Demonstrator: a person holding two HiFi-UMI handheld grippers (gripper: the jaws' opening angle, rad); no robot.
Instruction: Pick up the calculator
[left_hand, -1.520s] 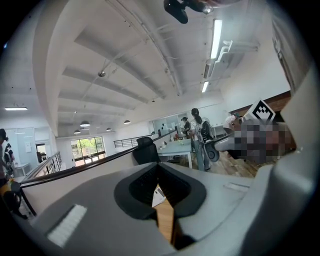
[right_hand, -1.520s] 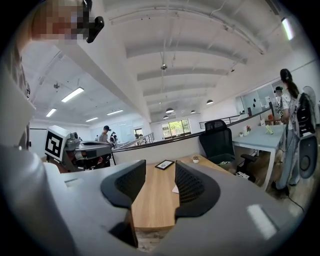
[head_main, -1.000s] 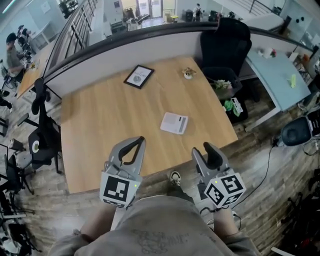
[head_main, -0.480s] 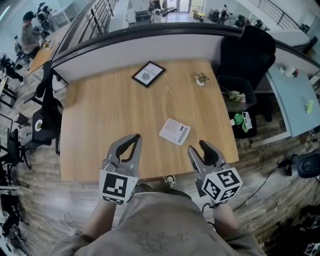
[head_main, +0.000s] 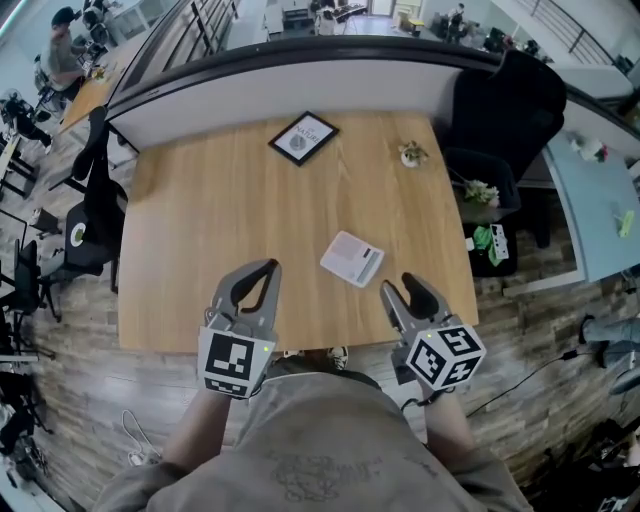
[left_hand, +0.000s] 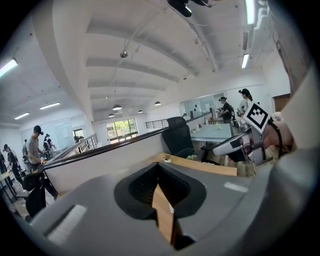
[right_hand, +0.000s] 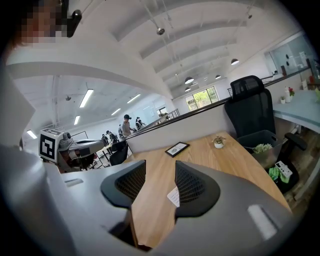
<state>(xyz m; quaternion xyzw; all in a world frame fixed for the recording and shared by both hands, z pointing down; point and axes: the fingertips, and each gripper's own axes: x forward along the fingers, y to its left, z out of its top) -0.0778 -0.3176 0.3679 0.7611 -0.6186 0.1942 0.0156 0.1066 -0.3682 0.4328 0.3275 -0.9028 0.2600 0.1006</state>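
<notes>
Pale, slim calculator (head_main: 352, 259) lying flat on the wooden desk (head_main: 210, 230), toward the front right, just ahead of the right tongs (head_main: 400, 287) and untouched. Probably light and stiff, with a smooth case likely to skid on the wood if nudged, so best pinched across its two long edges, low and square. Right tongs released, pads apart with nothing between; left tongs (head_main: 268, 268) clenched tip to tip on nothing. No brand or key legends legible at this range. Farther back, a black-framed picture (head_main: 303, 137) with print too small to read, and a small potted plant (head_main: 410, 154).
</notes>
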